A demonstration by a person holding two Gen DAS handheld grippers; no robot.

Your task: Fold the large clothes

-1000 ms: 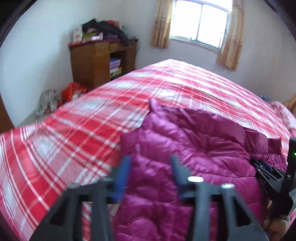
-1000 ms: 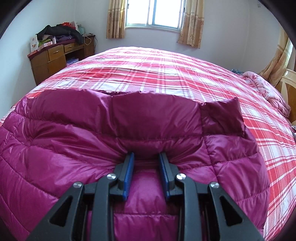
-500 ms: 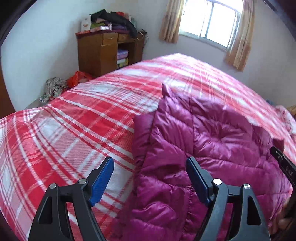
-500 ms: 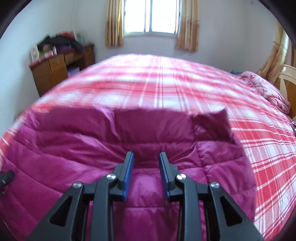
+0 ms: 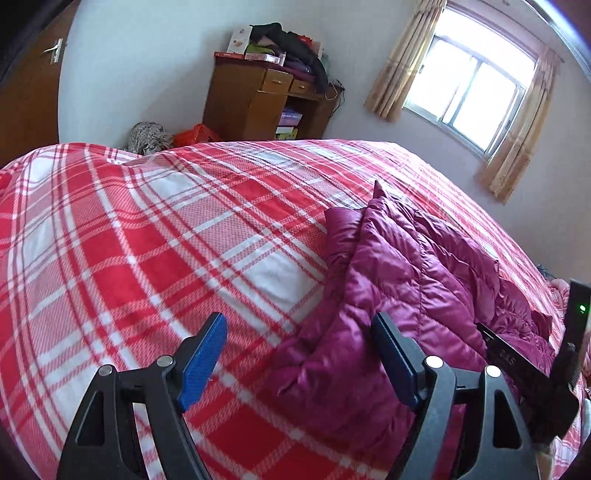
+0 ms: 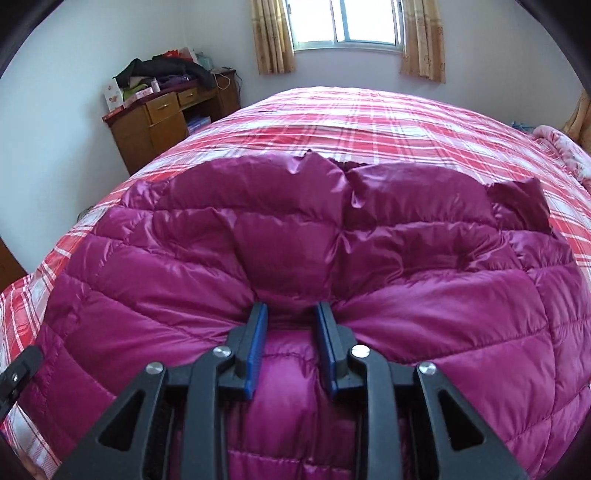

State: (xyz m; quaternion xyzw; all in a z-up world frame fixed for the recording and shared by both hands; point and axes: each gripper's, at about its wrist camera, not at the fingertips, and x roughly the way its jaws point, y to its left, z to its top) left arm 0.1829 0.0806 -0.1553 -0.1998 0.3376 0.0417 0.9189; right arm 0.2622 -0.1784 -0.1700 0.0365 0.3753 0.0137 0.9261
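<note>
The magenta down jacket (image 6: 295, 266) is pinched at lower centre by the right gripper (image 6: 290, 325), mid-fold. The left gripper (image 5: 299, 354) is held wide and empty (over the jacket's edge, lower frame); a fresh grip there seems called for next.

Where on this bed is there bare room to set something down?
The plaid bedspread is bare left of the jacket, and beyond it toward the window. The jacket, pinched by the right gripper, fills the near side. The cabinet top is cluttered.

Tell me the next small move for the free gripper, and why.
Probably bring the left hand-held gripper onto the jacket edge and close. Its jaws stand open with nothing pinched, while the right hand-held gripper already clamps the jacket's padding.
</note>
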